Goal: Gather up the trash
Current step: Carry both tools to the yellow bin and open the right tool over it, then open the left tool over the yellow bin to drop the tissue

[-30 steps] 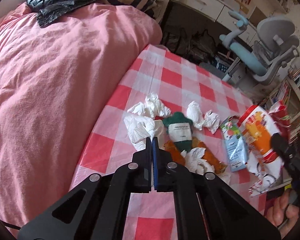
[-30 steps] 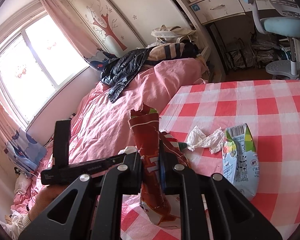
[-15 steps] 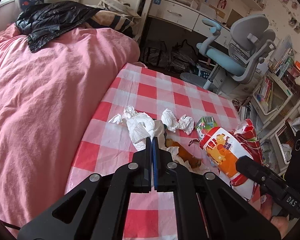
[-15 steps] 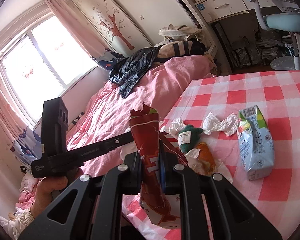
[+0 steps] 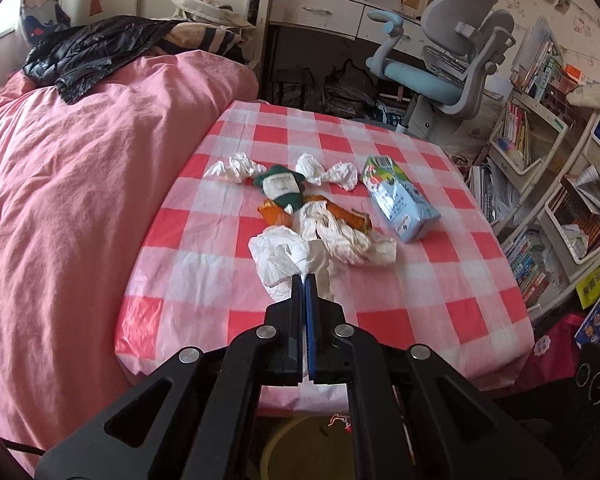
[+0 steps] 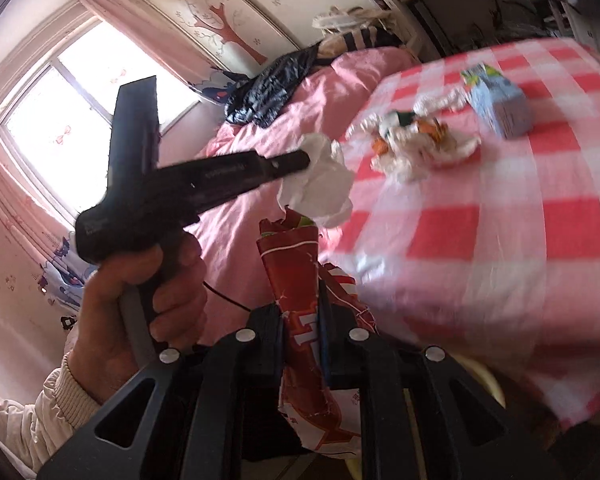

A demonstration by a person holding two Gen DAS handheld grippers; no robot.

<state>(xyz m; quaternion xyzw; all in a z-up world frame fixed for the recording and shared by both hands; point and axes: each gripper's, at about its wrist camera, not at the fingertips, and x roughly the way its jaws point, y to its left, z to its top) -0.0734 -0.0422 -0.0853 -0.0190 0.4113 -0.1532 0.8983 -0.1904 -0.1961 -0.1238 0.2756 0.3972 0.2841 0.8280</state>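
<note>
My left gripper (image 5: 304, 279) is shut on a crumpled white tissue (image 5: 282, 256), held above the near part of the red-checked table (image 5: 440, 304). In the right wrist view that left gripper (image 6: 300, 159) shows from the side in a person's hand (image 6: 140, 300), with the tissue (image 6: 320, 188) hanging at its tip. My right gripper (image 6: 300, 312) is shut on a torn red snack bag (image 6: 300, 280), off the table's near edge. On the table lie more tissues (image 5: 340, 236), a green wrapper (image 5: 282, 190), an orange wrapper (image 5: 276, 214) and a blue carton (image 5: 400, 204).
A bed with a pink cover (image 5: 80, 200) runs along the table's left side, with a black jacket (image 5: 96, 52) on it. An office chair (image 5: 452, 56) and bookshelves (image 5: 548, 152) stand behind and to the right. A yellowish bin rim (image 5: 284, 436) shows below the table's near edge.
Both grippers have drawn back from the trash pile toward the table's near edge. The left carried the white tissue off the pile; the right sank lower with the red bag.
</note>
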